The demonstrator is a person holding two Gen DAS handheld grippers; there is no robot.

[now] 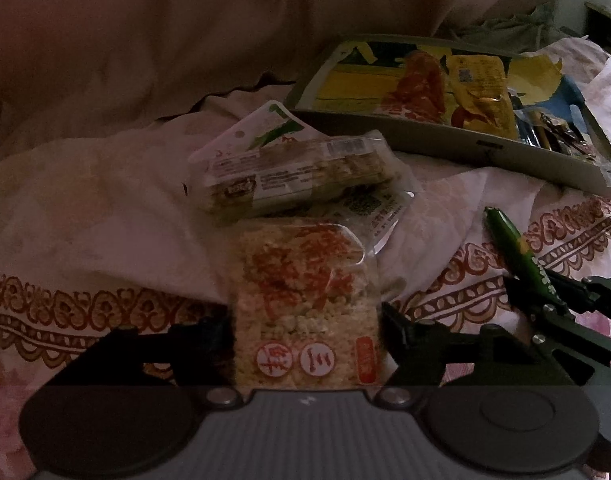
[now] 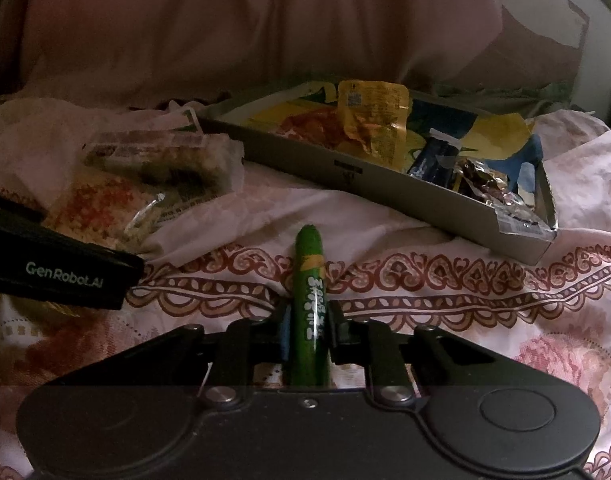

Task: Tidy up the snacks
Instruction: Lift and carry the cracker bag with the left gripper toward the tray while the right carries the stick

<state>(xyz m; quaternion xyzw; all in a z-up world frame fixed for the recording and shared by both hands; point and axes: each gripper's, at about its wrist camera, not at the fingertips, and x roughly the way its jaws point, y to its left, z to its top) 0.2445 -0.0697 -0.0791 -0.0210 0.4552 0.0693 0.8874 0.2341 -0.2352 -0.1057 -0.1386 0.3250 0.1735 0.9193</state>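
A clear packet of puffed rice cake (image 1: 305, 300) with red lettering sits between the fingers of my left gripper (image 1: 305, 316), and both pads press on its sides. It leans toward a second, longer rice-cake packet (image 1: 293, 176) lying on the bedcover behind it. My right gripper (image 2: 309, 320) is shut on a green stick snack (image 2: 309, 304), which points forward over the cover's patterned border. In the left wrist view that stick (image 1: 513, 248) shows at the right, beside the left gripper. The long packet (image 2: 165, 156) lies left of it.
A shallow grey cardboard box (image 2: 385, 192) lies at the back right, holding a yellow pouch (image 2: 373, 116), a blue packet (image 2: 437, 156) and brown wrapped sweets (image 2: 485, 184). A pale bedcover (image 1: 85, 200) with a red-brown border lies underneath. Bunched pink bedding rises behind.
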